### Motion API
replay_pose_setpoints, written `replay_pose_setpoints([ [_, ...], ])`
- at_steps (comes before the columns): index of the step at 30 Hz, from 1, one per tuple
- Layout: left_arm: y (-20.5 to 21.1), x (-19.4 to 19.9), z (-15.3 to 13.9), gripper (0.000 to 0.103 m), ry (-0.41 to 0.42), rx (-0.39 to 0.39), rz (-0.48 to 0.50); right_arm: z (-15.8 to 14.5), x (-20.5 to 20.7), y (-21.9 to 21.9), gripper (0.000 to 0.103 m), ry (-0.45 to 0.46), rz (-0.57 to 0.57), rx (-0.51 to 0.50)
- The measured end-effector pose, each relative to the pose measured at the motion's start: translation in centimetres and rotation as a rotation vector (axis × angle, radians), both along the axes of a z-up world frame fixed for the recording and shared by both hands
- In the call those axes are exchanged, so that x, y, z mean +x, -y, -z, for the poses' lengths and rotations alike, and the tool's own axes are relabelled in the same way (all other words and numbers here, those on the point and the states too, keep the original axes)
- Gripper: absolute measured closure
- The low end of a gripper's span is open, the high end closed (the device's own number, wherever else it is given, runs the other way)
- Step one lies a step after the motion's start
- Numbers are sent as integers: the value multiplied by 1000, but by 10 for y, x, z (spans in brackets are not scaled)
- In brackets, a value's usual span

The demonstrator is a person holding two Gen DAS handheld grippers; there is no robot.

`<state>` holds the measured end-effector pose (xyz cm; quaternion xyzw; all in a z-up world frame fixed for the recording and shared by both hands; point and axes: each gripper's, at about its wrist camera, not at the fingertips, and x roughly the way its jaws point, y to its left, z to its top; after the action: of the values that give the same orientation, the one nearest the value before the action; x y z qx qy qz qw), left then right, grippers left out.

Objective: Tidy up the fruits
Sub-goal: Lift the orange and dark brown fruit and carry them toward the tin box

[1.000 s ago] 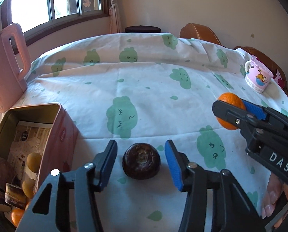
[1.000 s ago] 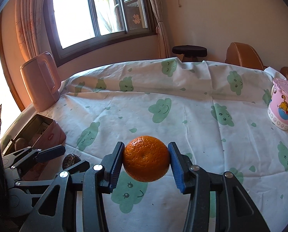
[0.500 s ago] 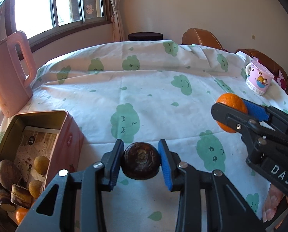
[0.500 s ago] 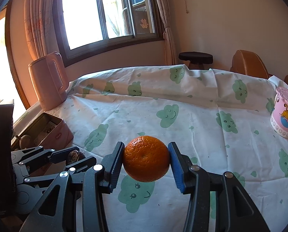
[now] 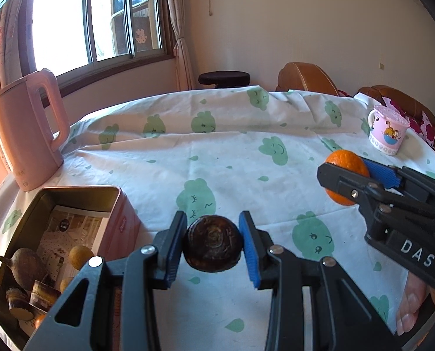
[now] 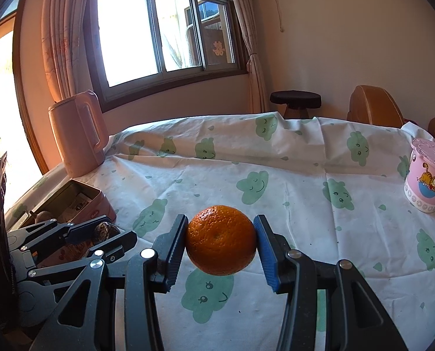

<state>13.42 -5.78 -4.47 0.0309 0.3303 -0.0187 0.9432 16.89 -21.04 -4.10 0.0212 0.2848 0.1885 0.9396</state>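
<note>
My left gripper (image 5: 213, 244) is shut on a dark brown round fruit (image 5: 213, 244) and holds it above the tablecloth, just right of the open pink tin (image 5: 71, 193). The tin holds several fruits, among them a brown pear-shaped one (image 5: 27, 267) and small yellow ones (image 5: 80, 256). My right gripper (image 6: 221, 245) is shut on an orange (image 6: 221, 245) held above the table. The orange (image 5: 347, 163) and right gripper also show at the right of the left wrist view. The left gripper and dark fruit (image 6: 105, 231) show at the lower left of the right wrist view, beside the tin (image 6: 100, 201).
A pink kettle (image 5: 27, 128) stands at the table's far left behind the tin. A pink cartoon mug (image 5: 388, 131) stands at the far right. The table carries a white cloth with green clouds (image 5: 217, 152). Chairs and a stool stand behind it.
My left gripper closed on the dark fruit and lifted it off the cloth. Both grippers rose and tilted up. The right gripper kept hold of the orange.
</note>
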Motion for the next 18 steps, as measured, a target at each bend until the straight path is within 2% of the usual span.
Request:
replay_pose_setpoints([
  [18, -4, -14, -10, 64, 93, -19, -12, -6, -11, 4, 54, 69, 6, 14],
])
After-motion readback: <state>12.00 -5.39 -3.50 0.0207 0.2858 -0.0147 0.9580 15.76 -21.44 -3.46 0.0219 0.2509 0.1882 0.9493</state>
